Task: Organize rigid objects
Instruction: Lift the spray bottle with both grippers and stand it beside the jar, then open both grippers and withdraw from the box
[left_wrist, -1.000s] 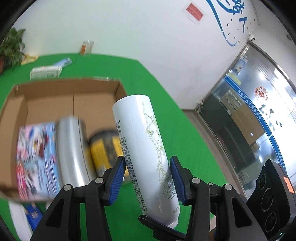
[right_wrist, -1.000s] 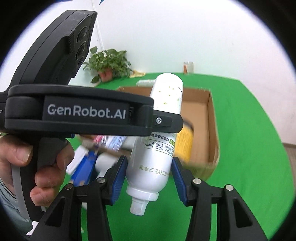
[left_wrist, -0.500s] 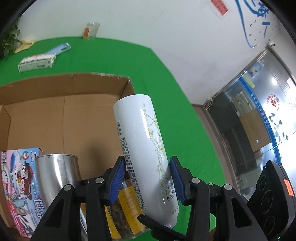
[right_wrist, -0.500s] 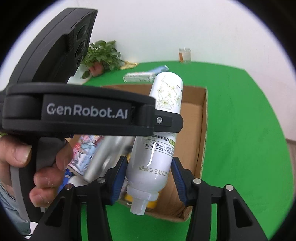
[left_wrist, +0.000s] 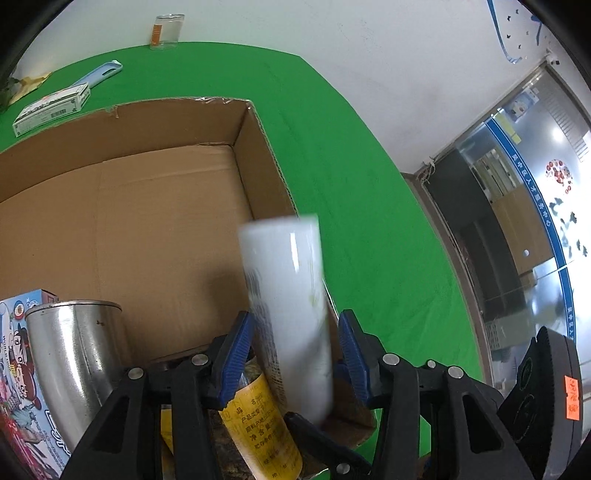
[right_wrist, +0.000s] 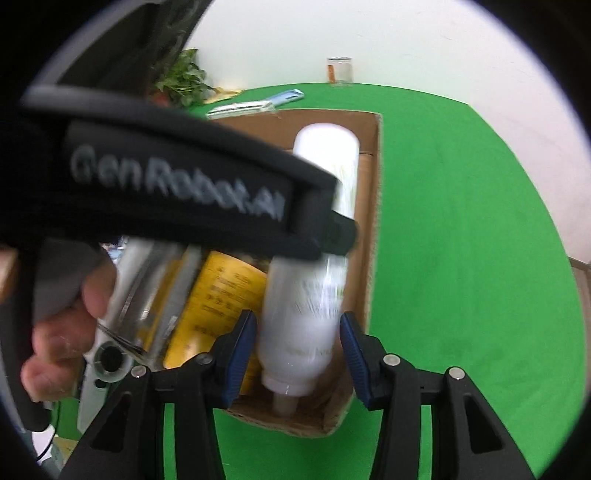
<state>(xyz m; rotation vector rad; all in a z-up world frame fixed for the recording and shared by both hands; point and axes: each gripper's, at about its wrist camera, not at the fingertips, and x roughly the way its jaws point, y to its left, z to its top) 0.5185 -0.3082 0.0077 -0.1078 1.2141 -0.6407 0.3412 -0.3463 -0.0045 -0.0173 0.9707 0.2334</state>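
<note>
Both grippers, left (left_wrist: 295, 354) and right (right_wrist: 298, 356), stand released around the blurred white plastic spray bottle (left_wrist: 286, 314) (likely dropping), positioned over the brown cardboard box (left_wrist: 258, 125) beside its right wall.

You are looking at little text that reads cleanly. In the right wrist view, the black body of the left gripper (right_wrist: 177, 192), crossing the upper left of the frame, is showing "GenRobot.AI" in pale letters, smeared by motion. In the left wrist view, at the bottom centre, the yellow label of a jar (left_wrist: 258, 424) is carrying Chinese print, with "品名" and "净含量" just readable. At the lower left edge, the colourful cartoon box (left_wrist: 22, 369) is showing "WORLD" running down its side. The white bottle (left_wrist: 291, 325) is blurring, so its print is staying unreadable.
</note>
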